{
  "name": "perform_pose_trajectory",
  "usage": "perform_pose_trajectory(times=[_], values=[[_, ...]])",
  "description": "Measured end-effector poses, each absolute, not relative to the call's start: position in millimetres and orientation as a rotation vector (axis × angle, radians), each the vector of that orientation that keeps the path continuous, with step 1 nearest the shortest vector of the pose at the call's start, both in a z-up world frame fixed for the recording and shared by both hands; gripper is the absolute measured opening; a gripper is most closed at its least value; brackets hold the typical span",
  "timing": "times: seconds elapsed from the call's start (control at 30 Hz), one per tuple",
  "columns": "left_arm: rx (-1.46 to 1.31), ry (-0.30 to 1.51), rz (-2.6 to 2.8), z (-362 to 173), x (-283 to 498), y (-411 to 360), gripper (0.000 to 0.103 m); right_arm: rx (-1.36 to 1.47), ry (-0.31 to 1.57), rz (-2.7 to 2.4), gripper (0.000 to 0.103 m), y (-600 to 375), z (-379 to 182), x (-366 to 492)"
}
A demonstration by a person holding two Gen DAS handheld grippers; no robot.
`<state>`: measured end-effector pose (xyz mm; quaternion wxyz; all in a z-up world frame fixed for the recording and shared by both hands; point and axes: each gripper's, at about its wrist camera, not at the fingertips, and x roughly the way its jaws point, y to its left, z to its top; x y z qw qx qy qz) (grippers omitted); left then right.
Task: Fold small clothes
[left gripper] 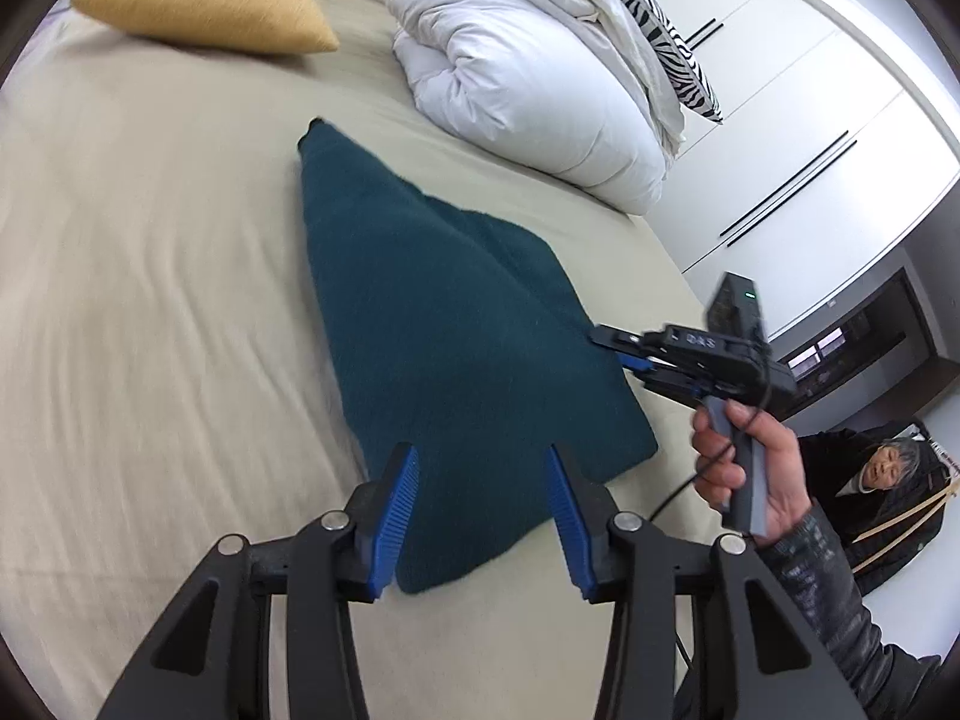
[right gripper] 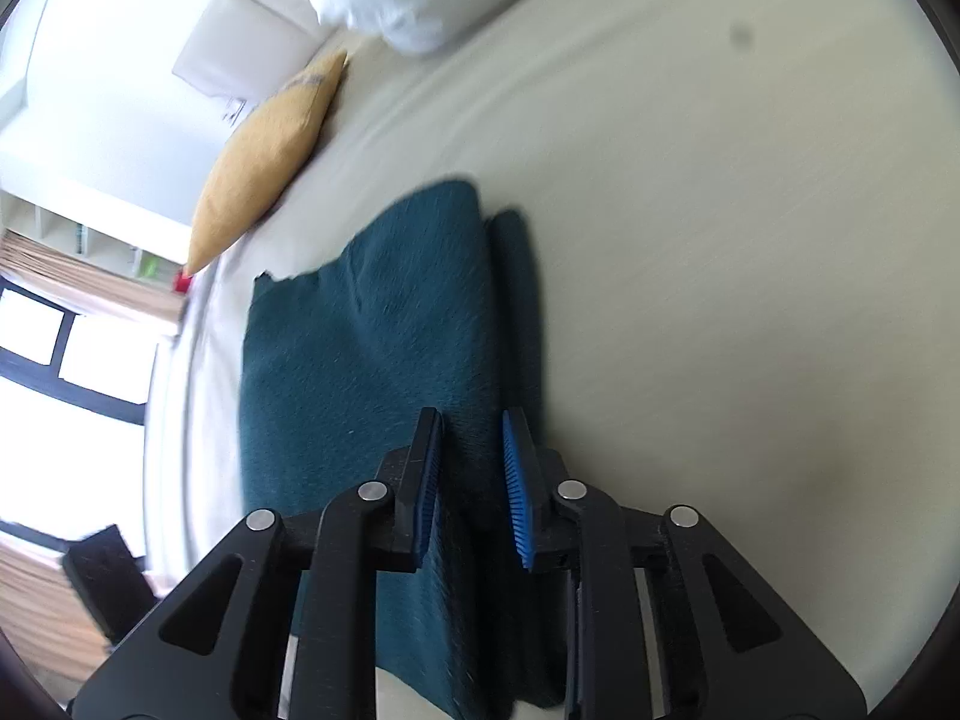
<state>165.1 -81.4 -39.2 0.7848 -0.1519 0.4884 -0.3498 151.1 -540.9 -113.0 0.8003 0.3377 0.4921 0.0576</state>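
beige bed (left gripper: 150,276); teal cloth (left gripper: 432,324) long axis toward duvet (left gripper: 528,78).

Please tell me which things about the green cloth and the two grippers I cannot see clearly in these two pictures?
- Teal cloth: its near edge is hidden behind the left gripper in the left wrist view; garment type unclear.
- Right gripper: in the left wrist view, whether it pinches the cloth cannot be told.
- Right wrist view: the cloth's near end is covered by the gripper frame and cut off by the bottom edge.
- Cloth layers are motion-blurred in both views.
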Motion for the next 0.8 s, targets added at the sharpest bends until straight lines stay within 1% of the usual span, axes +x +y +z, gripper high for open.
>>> perform_pose_trajectory(times=[0.07, 0.23, 0.3, 0.4, 0.43, 0.47, 0.53, 0.57, 0.6, 0.67, 0.77, 0.8], values=[[-0.287, 1.028, -0.740, -31, 174, -91, 0.046, 0.646, 1.008, 0.077, 0.023, -539, -92, 138], [-0.170, 0.960, -0.687, -20, 212, -127, 0.046, 0.615, 0.943, 0.278, 0.023, -505, -61, 143], [-0.088, 0.937, -0.616, -23, 230, -142, 0.046, 0.608, 0.968, 0.328, 0.023, -490, -66, 155], [-0.024, 0.980, -0.528, -46, 256, -153, 0.046, 0.587, 1.036, 0.318, 0.022, -478, -92, 170], [-0.012, 0.998, -0.516, -55, 260, -154, 0.046, 0.572, 1.079, 0.269, 0.020, -481, -108, 171], [0.021, 1.016, -0.509, -67, 262, -157, 0.046, 0.576, 1.073, 0.278, 0.019, -483, -117, 171], [0.076, 0.999, -0.502, -77, 261, -162, 0.048, 0.636, 1.006, 0.343, 0.011, -499, -128, 162], [0.072, 1.004, -0.501, -79, 263, -163, 0.048, 0.679, 1.000, 0.347, 0.001, -508, -134, 160], [0.051, 1.017, -0.501, -81, 266, -161, 0.048, 0.726, 0.995, 0.354, 0.000, -518, -139, 157], [0.026, 1.047, -0.510, -85, 273, -159, 0.048, 0.792, 0.981, 0.374, 0.000, -530, -145, 152], [0.079, 1.054, -0.515, -82, 271, -163, 0.048, 0.764, 0.973, 0.328, 0.000, -532, -130, 139], [0.070, 1.057, -0.507, -78, 269, -160, 0.048, 0.757, 0.961, 0.318, 0.009, -532, -122, 132]])
